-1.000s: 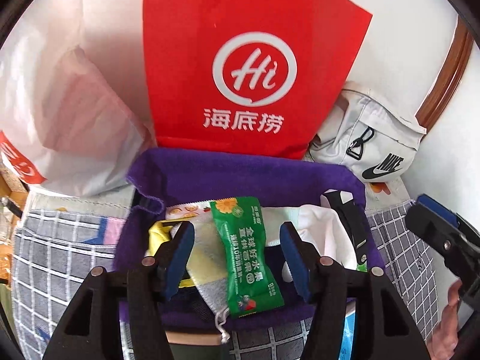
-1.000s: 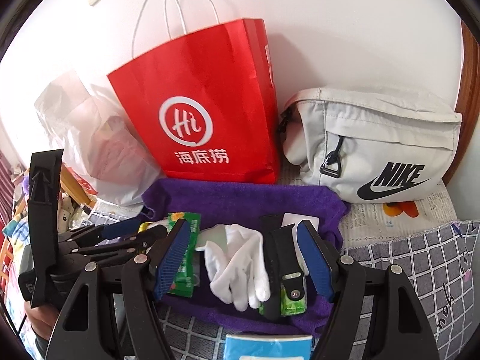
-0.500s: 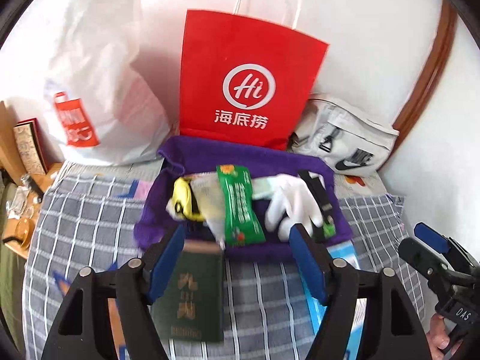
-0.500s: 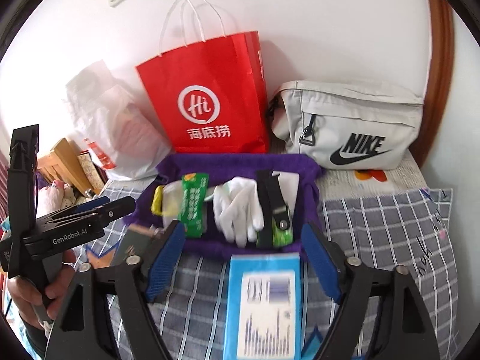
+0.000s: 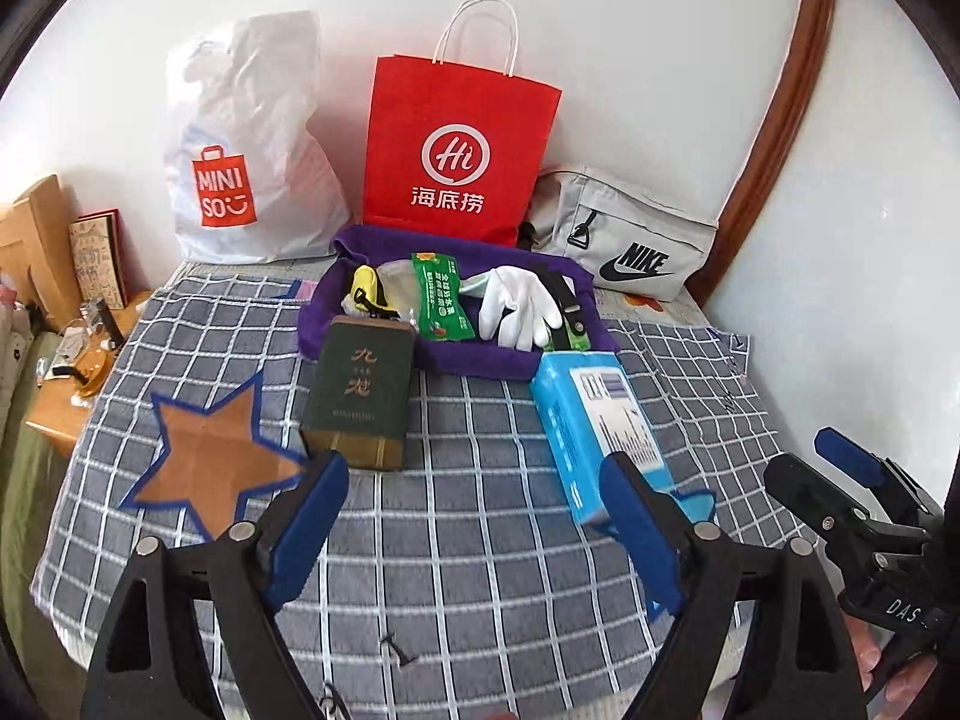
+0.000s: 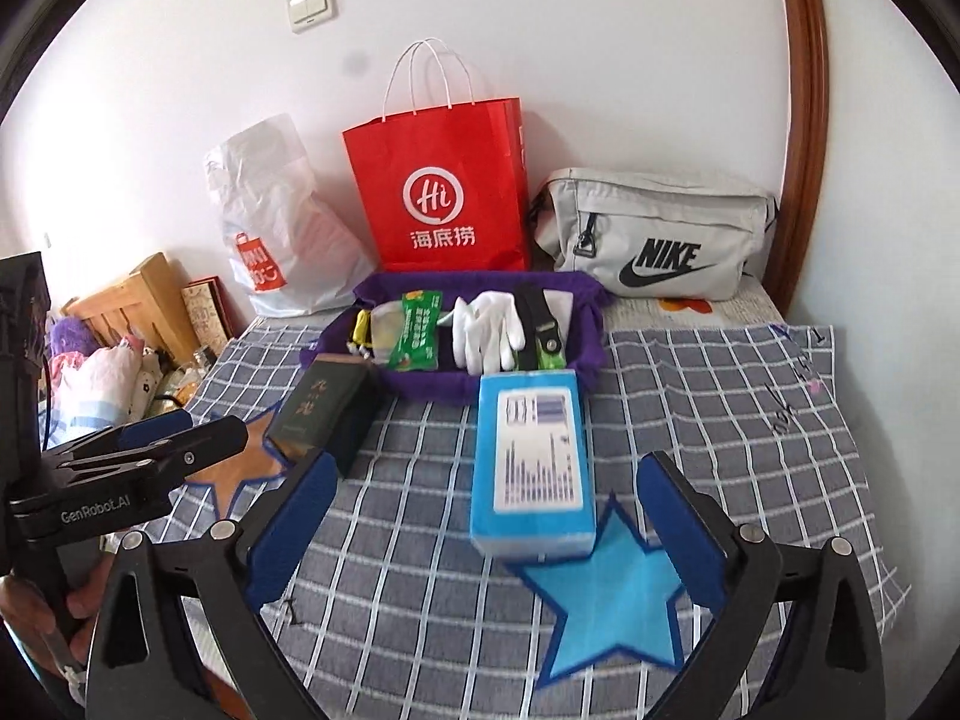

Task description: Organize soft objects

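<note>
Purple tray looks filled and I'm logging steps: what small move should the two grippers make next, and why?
Probably hold both clear. The white gloves and green packet lie in the purple tray; the left gripper and right gripper have empty, opening jaws over the checked cloth.

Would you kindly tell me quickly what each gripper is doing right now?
Left gripper: jaws opening, nothing between them, holding nothing.
Right gripper: jaws opening, holding nothing; the blue rectangular box lies on the bed, unpressed.
</note>
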The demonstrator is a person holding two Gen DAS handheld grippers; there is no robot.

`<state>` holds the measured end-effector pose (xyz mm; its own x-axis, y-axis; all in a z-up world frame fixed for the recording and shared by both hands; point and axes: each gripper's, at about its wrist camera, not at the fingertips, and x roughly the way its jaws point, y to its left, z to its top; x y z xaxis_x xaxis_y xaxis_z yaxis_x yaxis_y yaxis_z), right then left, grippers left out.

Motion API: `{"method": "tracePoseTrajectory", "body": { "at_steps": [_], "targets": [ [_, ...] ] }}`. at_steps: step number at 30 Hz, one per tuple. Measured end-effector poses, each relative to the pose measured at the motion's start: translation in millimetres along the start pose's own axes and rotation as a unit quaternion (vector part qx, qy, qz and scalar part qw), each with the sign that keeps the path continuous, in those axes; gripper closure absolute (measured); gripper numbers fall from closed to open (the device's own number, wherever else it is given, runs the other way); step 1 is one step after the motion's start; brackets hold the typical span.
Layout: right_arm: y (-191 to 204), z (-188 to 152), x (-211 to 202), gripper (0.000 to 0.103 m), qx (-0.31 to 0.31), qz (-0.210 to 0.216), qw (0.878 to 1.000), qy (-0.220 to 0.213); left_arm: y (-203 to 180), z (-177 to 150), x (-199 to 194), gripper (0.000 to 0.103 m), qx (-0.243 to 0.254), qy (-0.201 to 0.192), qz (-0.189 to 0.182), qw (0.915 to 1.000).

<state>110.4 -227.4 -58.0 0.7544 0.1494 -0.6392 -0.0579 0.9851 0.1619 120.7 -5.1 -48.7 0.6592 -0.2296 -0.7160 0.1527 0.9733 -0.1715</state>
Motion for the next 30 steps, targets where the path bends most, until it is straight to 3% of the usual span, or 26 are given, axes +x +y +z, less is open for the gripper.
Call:
{"method": "tracePoseTrajectory", "body": {
  "at_steps": [9, 15, 30],
  "targets": [
    [3, -51, -58, 0.004, 0.005, 0.000, 1.000, -0.005, -11, -46, -58, 0.010, 0.001, -0.028, 0.059, 0.9978],
    [-4, -67, -75, 0.004, 0.023, 0.015, 1.000, 0.005, -11, -57, -77, 0.010, -0.007, -0.036, 0.067, 0.9971],
    [10, -72, -101, 0.004, -0.007, -0.003, 1.000, -0.018, -20, -63, -97, 0.010, 0.000, -0.056, 0.077, 0.9955]
  ]
}}
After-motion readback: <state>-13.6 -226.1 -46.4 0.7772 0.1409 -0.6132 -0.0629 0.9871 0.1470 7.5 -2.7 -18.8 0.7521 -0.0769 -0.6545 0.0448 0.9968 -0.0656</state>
